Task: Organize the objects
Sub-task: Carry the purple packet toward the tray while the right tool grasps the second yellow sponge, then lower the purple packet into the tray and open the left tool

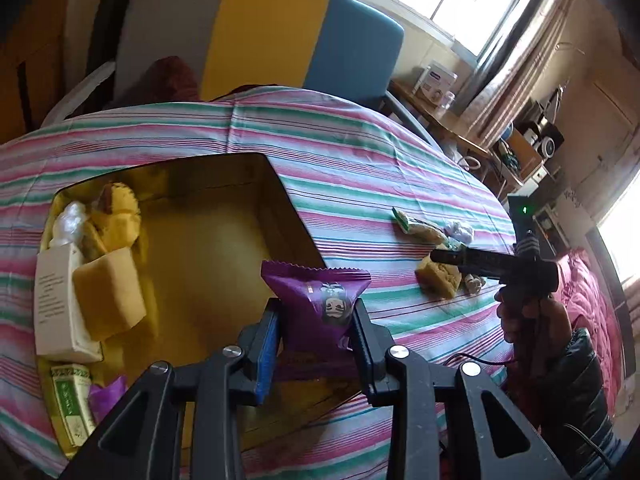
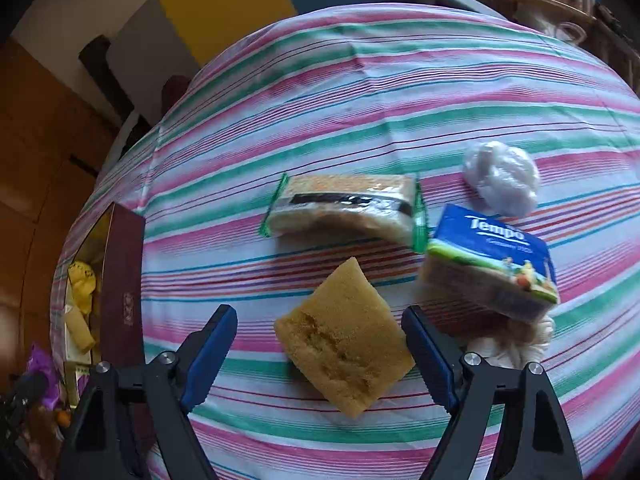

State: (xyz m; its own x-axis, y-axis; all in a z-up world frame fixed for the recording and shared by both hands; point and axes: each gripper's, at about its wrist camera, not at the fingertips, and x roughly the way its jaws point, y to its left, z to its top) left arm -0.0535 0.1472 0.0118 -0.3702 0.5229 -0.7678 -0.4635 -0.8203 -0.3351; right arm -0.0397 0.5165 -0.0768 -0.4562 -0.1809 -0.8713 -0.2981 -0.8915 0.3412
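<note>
My left gripper (image 1: 316, 320) is shut on a purple snack packet (image 1: 320, 304) and holds it above the near right part of a gold-lined box (image 1: 224, 232). The box holds yellow sponges (image 1: 108, 300), a white carton (image 1: 52, 304) and a green-labelled pack (image 1: 72, 404). My right gripper (image 2: 320, 344) is open, its fingers on either side of a yellow sponge (image 2: 344, 336) lying on the striped tablecloth (image 2: 360, 100). The right gripper also shows in the left wrist view (image 1: 440, 257), over the same sponge (image 1: 438, 278).
Beyond the sponge lie a green-edged wafer pack (image 2: 344, 204), a blue Tempo tissue pack (image 2: 492, 260), a crumpled white bag (image 2: 504, 176) and a cream cloth (image 2: 516, 340). The box's dark red side (image 2: 124, 276) is at the left. A colourful chair (image 1: 260, 32) stands behind the table.
</note>
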